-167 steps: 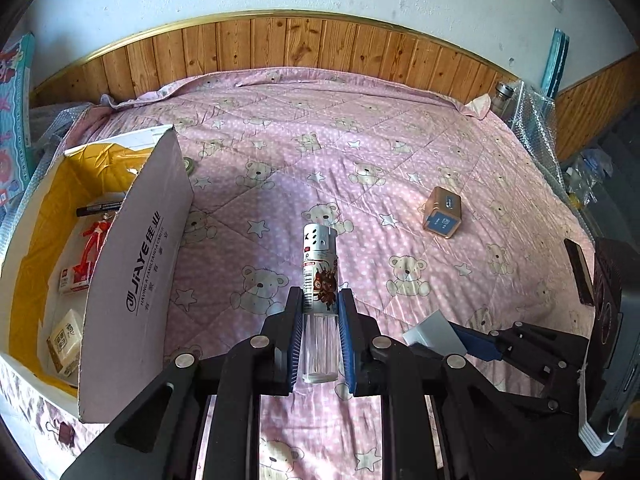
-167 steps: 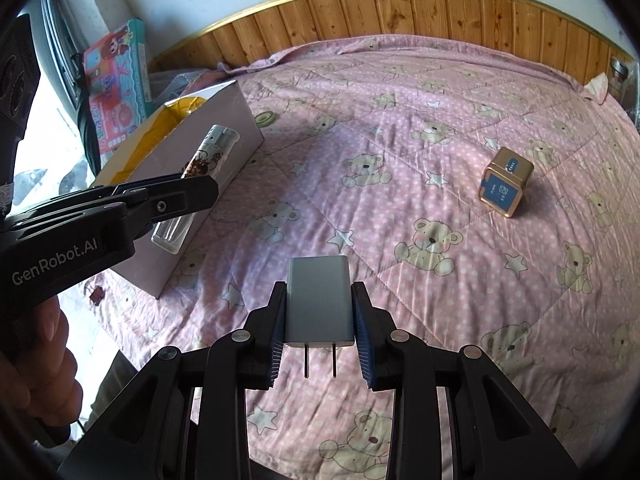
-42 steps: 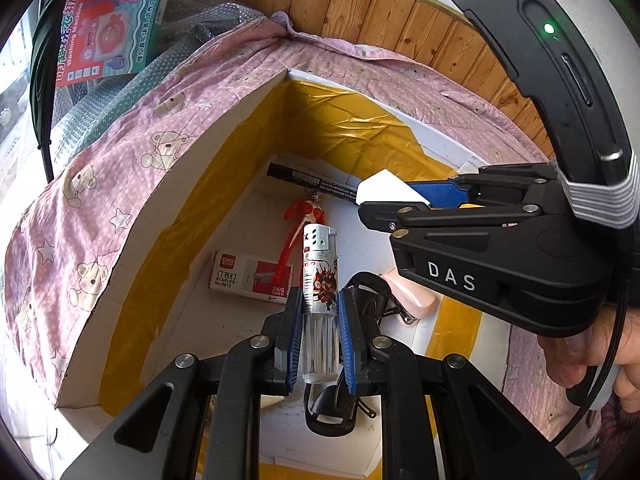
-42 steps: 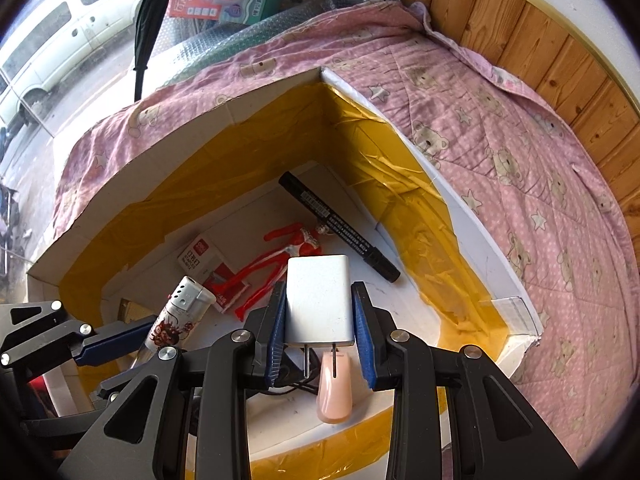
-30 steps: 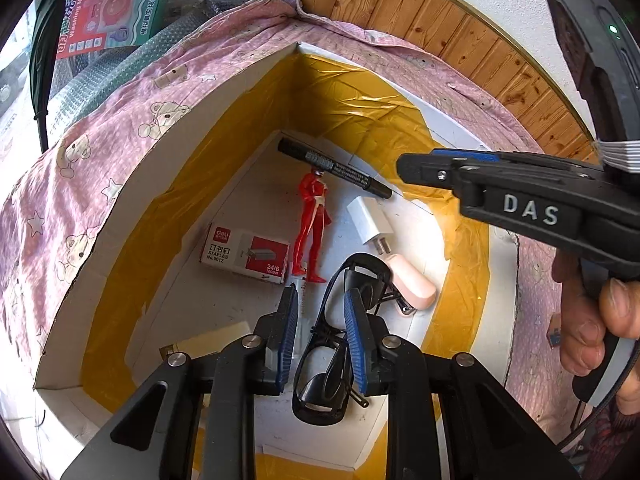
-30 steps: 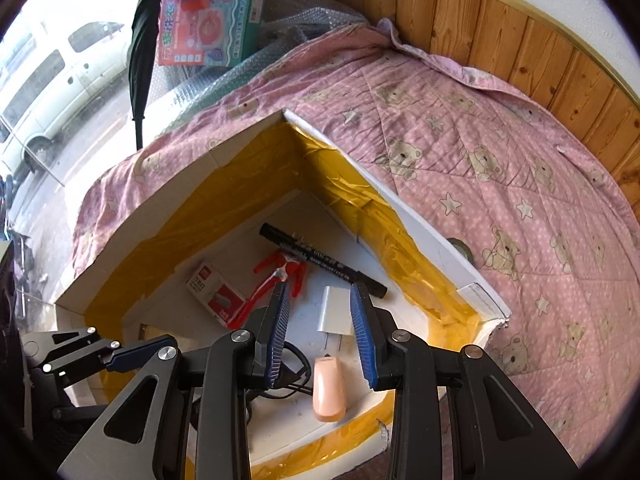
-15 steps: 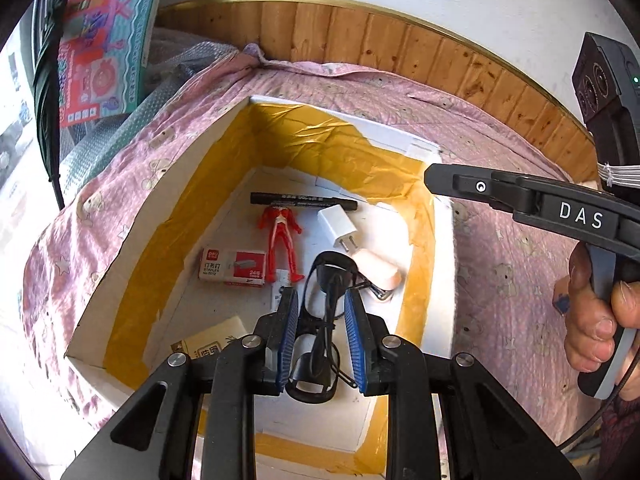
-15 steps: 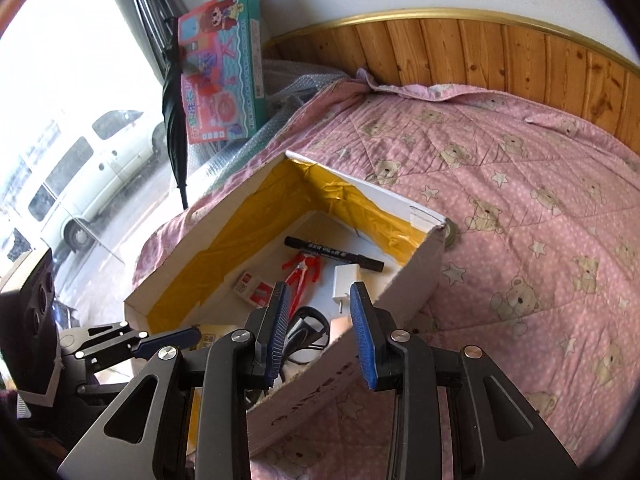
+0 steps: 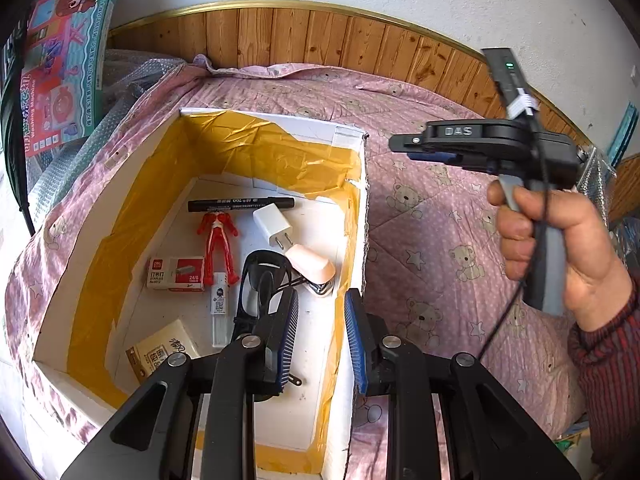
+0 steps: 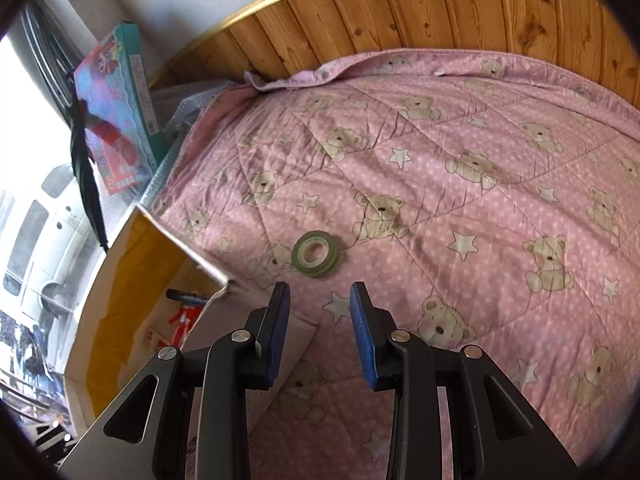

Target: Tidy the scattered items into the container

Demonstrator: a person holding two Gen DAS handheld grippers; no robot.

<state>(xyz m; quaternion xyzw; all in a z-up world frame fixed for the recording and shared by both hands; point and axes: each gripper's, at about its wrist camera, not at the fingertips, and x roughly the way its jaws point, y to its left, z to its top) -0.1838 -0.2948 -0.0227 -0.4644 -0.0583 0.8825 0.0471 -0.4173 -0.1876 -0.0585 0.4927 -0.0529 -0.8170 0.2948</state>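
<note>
The cardboard box [image 9: 276, 124] with yellow-taped walls sits on the pink bear quilt. Inside lie a black marker [image 9: 240, 204], a red figure [image 9: 218, 236], a white charger [image 9: 274, 224], a staples box [image 9: 176, 274], black glasses [image 9: 260, 280], a pink oblong item [image 9: 310, 262] and the clear lighter [image 9: 220, 308]. My left gripper [image 9: 322, 328] hangs open and empty above the box's right wall. My right gripper [image 10: 320, 320] is open and empty over the quilt, just short of a grey-green tape roll [image 10: 316, 254] beside the box corner [image 10: 222, 280].
A hand [image 9: 560, 248] holds the right gripper [image 9: 434, 150] above the quilt to the right of the box. A colourful toy box [image 9: 64, 72] leans at the left by bubble wrap. Wood panelling [image 10: 440, 12] lines the wall behind the bed.
Both grippers let go of their loads: the lighter and the charger now lie in the box. Both have since risen, and the right one has swung out over the quilt toward the tape roll.
</note>
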